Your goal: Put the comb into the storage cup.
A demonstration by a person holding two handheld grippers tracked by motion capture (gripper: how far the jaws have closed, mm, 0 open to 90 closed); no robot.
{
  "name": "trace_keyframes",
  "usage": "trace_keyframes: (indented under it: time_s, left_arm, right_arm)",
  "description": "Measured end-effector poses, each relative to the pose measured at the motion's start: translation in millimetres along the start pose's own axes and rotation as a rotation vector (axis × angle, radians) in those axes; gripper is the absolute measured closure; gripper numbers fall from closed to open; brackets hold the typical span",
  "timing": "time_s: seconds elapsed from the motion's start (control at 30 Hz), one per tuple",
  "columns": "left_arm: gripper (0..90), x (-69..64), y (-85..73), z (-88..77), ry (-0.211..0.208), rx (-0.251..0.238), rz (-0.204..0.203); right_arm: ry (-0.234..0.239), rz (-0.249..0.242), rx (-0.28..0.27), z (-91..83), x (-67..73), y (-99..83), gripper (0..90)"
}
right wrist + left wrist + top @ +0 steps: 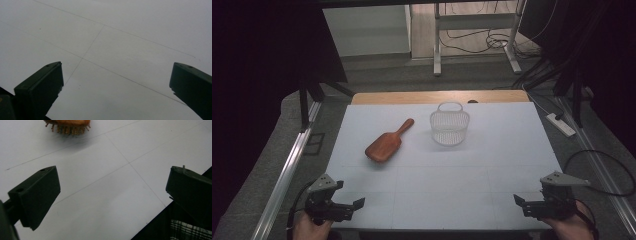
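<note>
On the white table (492,165), left of centre, a wooden brush (386,144) lies bristles down, handle toward the far right, near a clear mesh basket (449,126). Left gripper (343,206) and right gripper (528,204) sit at the near edge, jaws spread, empty.

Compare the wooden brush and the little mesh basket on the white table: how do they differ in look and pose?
The wooden brush is solid reddish-brown; the mesh basket is pale and see-through. The brush lies flat, bristles down, handle angled away; the basket stands upright with its loop handle at the far rim. Both rest on the white table, apart from each other and untouched.
</note>
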State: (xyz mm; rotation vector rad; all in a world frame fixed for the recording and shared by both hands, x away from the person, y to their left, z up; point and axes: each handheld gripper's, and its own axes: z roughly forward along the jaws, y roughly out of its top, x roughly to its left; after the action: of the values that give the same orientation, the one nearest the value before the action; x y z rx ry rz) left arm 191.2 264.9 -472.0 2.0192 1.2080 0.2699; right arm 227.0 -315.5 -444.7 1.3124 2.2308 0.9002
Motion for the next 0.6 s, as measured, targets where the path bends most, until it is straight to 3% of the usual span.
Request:
trace_keyframes:
  time_s: [0.6]
  left_arm:
    - [0.0, 3.7, 19.4, 11.3, 0.009, 0.035, 0.046]
  right_arm:
    - [0.026, -0.031, 0.017, 2.1, 2.0, 0.8, 0.0]
